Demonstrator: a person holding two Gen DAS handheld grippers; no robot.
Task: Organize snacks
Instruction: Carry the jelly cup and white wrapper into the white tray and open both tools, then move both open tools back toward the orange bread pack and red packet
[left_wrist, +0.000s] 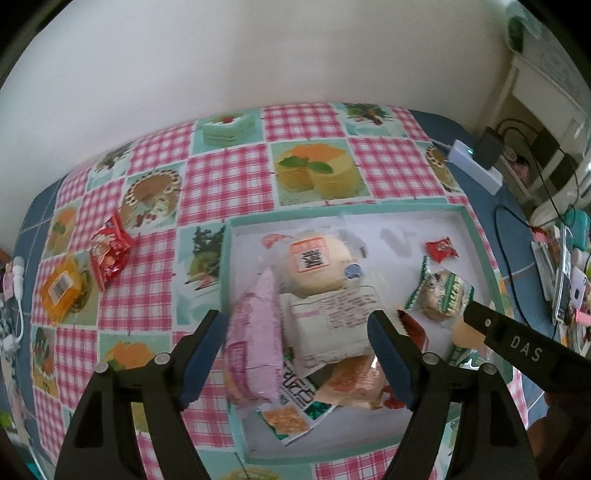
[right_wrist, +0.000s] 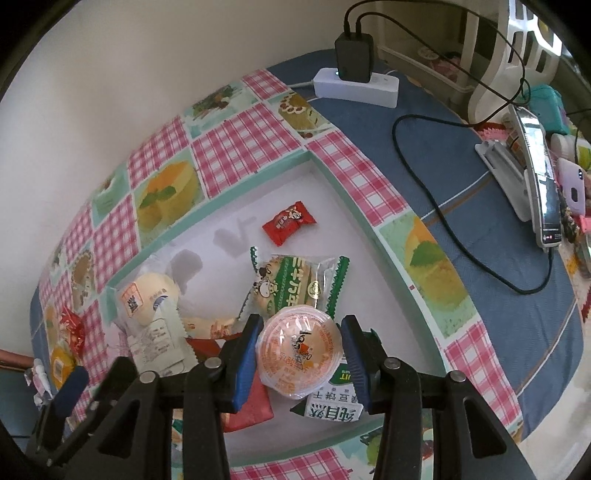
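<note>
Two grippers hung over the white tray (right_wrist: 325, 173) on the bench. Nearest the right wrist camera, the right gripper (right_wrist: 300, 354) had its jaws narrowed onto an orange jelly cup (right_wrist: 298, 349), one blue pad at each side of its round wall, the cup held just above the packets in the tray. I judged the cup light and fairly stiff at the rim but slick, with a thin film lid that a hard squeeze could burst, so the side wall under the rim was the place to hold it. The left gripper (left_wrist: 297, 354) stood with jaws wide and empty above a pink packet (left_wrist: 253, 343) and a pale wrapped cake (left_wrist: 327, 325), both soft, crinkly and easy to crush. Farther into the tray lay a green-edged biscuit pack (right_wrist: 291, 288), a round bun (left_wrist: 316, 264) and a small red candy (right_wrist: 289, 222). Beyond the tray's left wall, on the checked cloth (left_wrist: 221, 184), a red packet (left_wrist: 109, 249) and an orange packet (left_wrist: 61, 288) waited.
</note>
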